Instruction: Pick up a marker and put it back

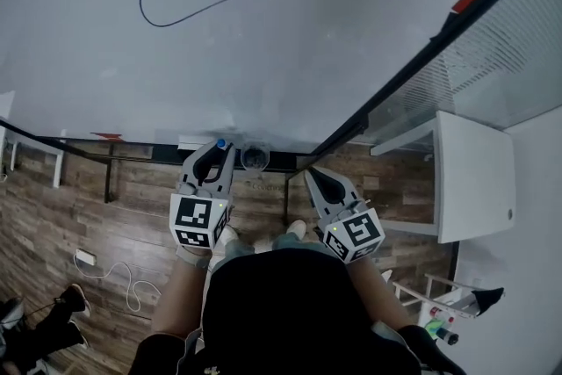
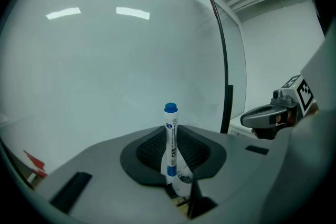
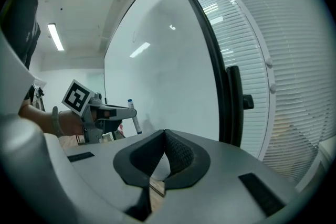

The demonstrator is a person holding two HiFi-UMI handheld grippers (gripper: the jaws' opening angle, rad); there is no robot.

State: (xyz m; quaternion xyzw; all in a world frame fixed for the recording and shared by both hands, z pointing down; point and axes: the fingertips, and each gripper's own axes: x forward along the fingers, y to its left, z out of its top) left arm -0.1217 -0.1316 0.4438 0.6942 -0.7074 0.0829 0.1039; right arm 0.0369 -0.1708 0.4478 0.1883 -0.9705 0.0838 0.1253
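Far left, a white power strip with its cable point(image 1: 85, 258) lies on the brown wood-plank floor point(image 1: 132, 189). Above it is the big white whiteboard point(image 1: 263, 66), with a curved blue drawn line point(image 1: 211, 7) at its upper left.

Your left gripper point(image 1: 217, 159) is pinching the white whiteboard marker with the blue cap point(image 2: 170, 136). Its dark ribbed pads point(image 2: 149, 149) are clamped on the lower barrel. The capped end sticks out past the tips and points at the board. In the head view the cap sits right by the board's bottom edge, just left of a round grey object point(image 1: 255, 158) on the dark tray ledge point(image 1: 281, 161). I can't tell whether the cap touches the board.

Your right gripper point(image 3: 164, 139) has its jaws pressed together with nothing between them. It's held beside the left one, near but apart, aimed towards the black frame bar point(image 3: 228, 97) at the board's right edge. White slatted blinds point(image 3: 283, 71) are right of that bar.

Far right stands a white box-shaped cabinet point(image 1: 470, 176).
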